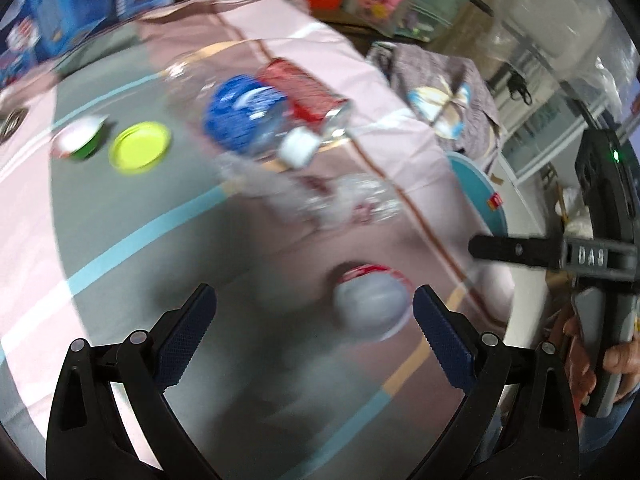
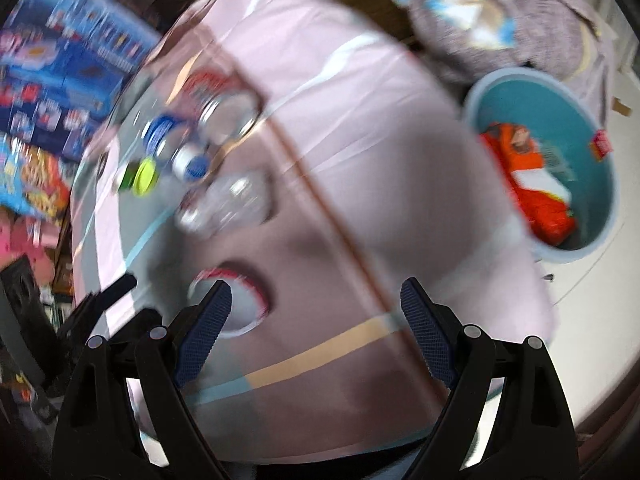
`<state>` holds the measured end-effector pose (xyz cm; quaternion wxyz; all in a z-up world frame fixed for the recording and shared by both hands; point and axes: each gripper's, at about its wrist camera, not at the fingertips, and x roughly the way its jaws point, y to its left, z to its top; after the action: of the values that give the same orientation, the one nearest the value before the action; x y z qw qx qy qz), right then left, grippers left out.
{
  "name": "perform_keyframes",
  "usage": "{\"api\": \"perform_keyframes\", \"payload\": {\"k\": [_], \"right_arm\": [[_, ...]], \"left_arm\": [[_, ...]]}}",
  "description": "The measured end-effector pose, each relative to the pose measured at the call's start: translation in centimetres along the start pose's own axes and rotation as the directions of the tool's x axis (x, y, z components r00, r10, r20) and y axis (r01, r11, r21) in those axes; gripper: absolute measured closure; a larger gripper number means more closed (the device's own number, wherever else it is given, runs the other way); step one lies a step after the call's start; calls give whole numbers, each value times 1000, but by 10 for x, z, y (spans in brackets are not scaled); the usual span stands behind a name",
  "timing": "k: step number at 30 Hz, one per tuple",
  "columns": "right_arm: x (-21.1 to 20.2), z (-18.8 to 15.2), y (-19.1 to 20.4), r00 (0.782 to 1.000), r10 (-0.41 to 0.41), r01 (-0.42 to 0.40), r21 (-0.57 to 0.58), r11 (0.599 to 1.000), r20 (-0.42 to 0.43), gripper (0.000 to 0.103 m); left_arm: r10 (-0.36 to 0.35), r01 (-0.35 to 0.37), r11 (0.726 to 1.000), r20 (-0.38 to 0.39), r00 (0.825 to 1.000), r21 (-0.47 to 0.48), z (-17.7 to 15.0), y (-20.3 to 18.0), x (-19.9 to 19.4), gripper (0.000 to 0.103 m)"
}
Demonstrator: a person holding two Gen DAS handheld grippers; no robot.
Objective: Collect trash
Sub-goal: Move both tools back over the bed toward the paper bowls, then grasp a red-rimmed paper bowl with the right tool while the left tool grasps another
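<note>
Both views are blurred by motion. My left gripper point(image 1: 314, 304) is open and empty above the table, with a white cup with a red rim point(image 1: 370, 304) just inside its right finger. Farther off lie a crumpled clear plastic bottle point(image 1: 340, 200), a blue-labelled bottle point(image 1: 248, 114), a red packet point(image 1: 304, 94), a yellow-green lid point(image 1: 140, 145) and a small green cup point(image 1: 80, 142). My right gripper point(image 2: 316, 300) is open and empty; the white cup point(image 2: 244, 296) sits by its left finger. A teal bin point(image 2: 560, 160) holding orange trash point(image 2: 536, 196) stands at the right.
The table is covered with a pink and grey cloth point(image 1: 100, 216) with blue and tan stripes. Blue toy boxes point(image 2: 60, 60) stand behind at the left. A patterned cushion point(image 1: 440, 92) lies beyond the table's edge. The other gripper's body point(image 1: 600, 264) shows at the right of the left view.
</note>
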<state>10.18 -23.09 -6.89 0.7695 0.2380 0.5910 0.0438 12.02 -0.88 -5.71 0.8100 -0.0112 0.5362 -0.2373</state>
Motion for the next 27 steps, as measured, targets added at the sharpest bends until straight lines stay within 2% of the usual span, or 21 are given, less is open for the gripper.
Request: {"api": "perform_keyframes", "payload": {"k": [7, 11, 15, 17, 21, 24, 25, 27], "right_arm": [[25, -17, 40, 1000, -21, 20, -74, 997, -14, 22], [33, -21, 48, 998, -58, 57, -84, 995, -9, 42], [43, -26, 50, 995, -98, 97, -82, 992, -10, 47], [46, -29, 54, 994, -110, 109, -99, 989, 2, 52], [54, -32, 71, 990, -139, 140, -144, 980, 14, 55], [62, -34, 86, 992, -124, 122, -178, 976, 1, 84], [65, -34, 91, 992, -123, 120, -194, 974, -7, 90], [69, -32, 105, 995, -98, 92, -218, 972, -16, 92]], "left_arm": [[1, -1, 997, -1, 1000, -74, -18, 44, -8, 4], [0, 1, 996, 4, 1000, -90, -24, 60, -11, 4], [-8, 9, 994, 5, 1000, -111, -29, 74, -15, 4], [-1, 3, 994, 14, 1000, -111, -30, 79, -18, 4], [-1, 3, 992, 13, 1000, -128, -33, 90, -20, 4], [1, 2, 989, 23, 1000, -146, -35, 101, -24, 4], [5, -1, 988, 25, 1000, -155, -35, 106, -25, 4], [11, -6, 985, 29, 1000, -174, -36, 115, -27, 4]]}}
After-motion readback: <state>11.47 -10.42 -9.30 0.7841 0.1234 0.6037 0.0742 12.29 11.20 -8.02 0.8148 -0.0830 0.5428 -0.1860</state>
